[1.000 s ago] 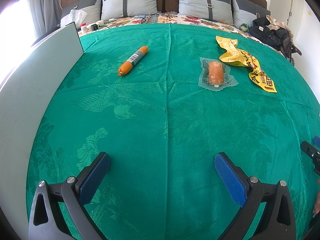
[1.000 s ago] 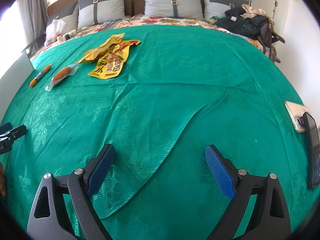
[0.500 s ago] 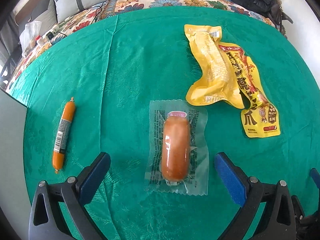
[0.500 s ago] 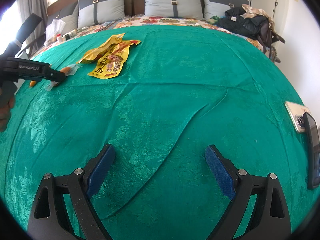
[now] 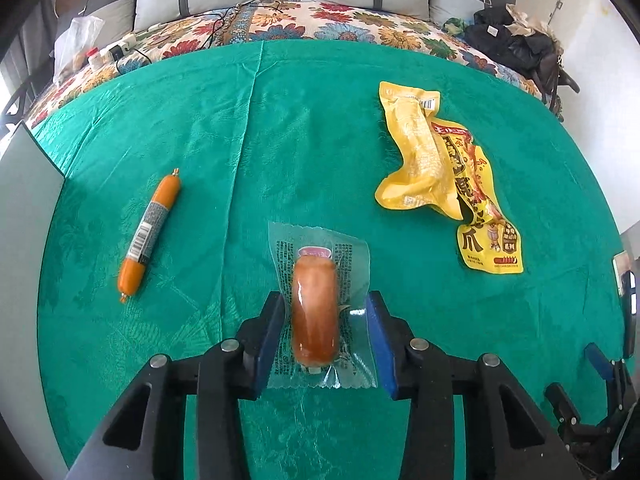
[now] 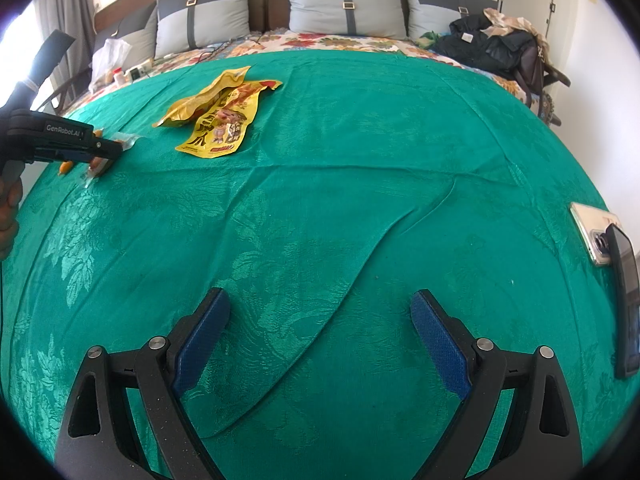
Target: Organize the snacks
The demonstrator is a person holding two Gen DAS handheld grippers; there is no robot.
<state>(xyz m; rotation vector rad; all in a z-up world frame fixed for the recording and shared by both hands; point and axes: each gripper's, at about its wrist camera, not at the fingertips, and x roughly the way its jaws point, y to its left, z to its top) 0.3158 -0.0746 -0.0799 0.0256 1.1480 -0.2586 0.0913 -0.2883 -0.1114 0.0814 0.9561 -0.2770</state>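
Note:
A sausage in a clear vacuum pack (image 5: 314,312) lies on the green bedspread (image 5: 320,140). My left gripper (image 5: 325,300) straddles it and its jaws are closing; the blue pads touch the wrapper's edges, with a gap still showing beside the sausage. An orange stick sausage (image 5: 150,232) lies to the left. Two yellow snack packets (image 5: 424,160) overlap at the upper right. In the right wrist view my right gripper (image 6: 319,297) stands open over bare cloth, and the left gripper (image 6: 104,152) shows far left over the packed sausage (image 6: 96,166).
A grey board (image 5: 28,208) stands along the left edge of the bed. Two phones (image 6: 592,236) lie at the right edge. Pillows, a plastic bag with small bottles (image 6: 108,60) and a black bag (image 6: 488,48) sit at the head of the bed.
My left gripper moved forward over the bed to the packed sausage and its jaws narrowed from wide open to close around it. The right gripper stayed still.

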